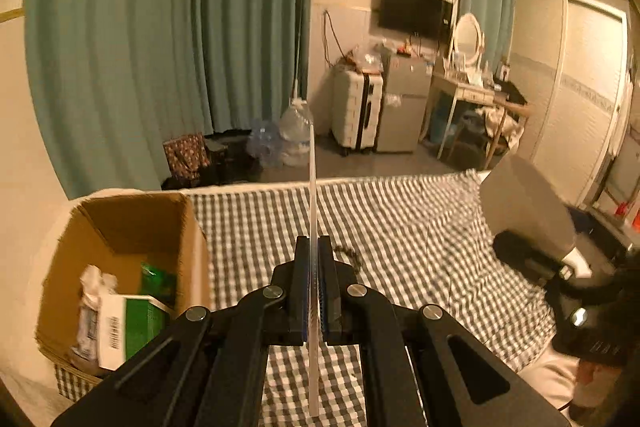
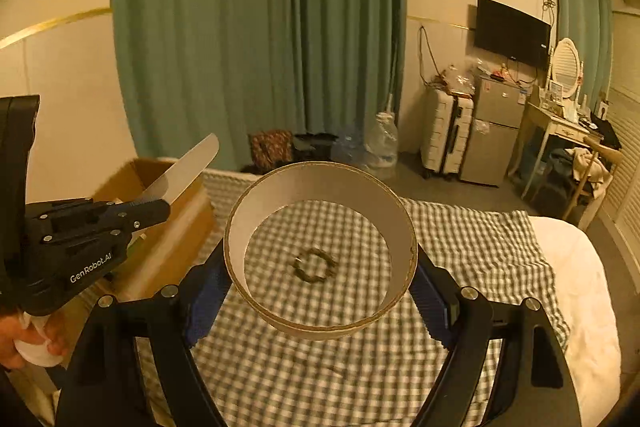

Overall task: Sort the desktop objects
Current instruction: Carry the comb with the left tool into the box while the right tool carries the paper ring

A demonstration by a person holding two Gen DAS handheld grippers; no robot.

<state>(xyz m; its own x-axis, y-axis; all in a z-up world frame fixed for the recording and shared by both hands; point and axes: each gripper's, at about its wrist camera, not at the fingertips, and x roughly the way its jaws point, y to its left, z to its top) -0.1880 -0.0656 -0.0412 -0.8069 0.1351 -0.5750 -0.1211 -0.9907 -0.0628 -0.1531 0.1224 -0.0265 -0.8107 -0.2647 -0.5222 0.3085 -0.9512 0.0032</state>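
A: What's the left hand-held gripper [image 1: 315, 291] got?

B: It is clenched on a thin, flat, translucent white strip [image 1: 312, 187], probably a plastic ruler or blade-shaped sheet. From the left wrist it shows edge-on, a narrow line standing up between the black fingers. From the right wrist its broad face shows, with a rounded tip, slanting up over the cardboard box [image 1: 132, 227].

A: And the right hand-held gripper [image 2: 320, 291]?

B: Its jaws stand wide, grasping a shallow cardboard ring [image 2: 320, 187], like an empty tape core. It has a brown rim and a pale, smooth inner wall. The blue ribbed pads [image 2: 204, 303] press on it from both sides.

A: What lies below?

B: A bed with a green-and-white checked cloth [image 2: 460, 247], slightly rumpled. Seen through the ring, a small dark beaded bracelet [image 2: 315, 264] lies on the cloth.

A: The box?

B: Open-topped, plain corrugated brown, at the left edge of the bed. Inside are a green-and-white carton [image 1: 132, 327] and crumpled white wrapping [image 1: 94, 283].
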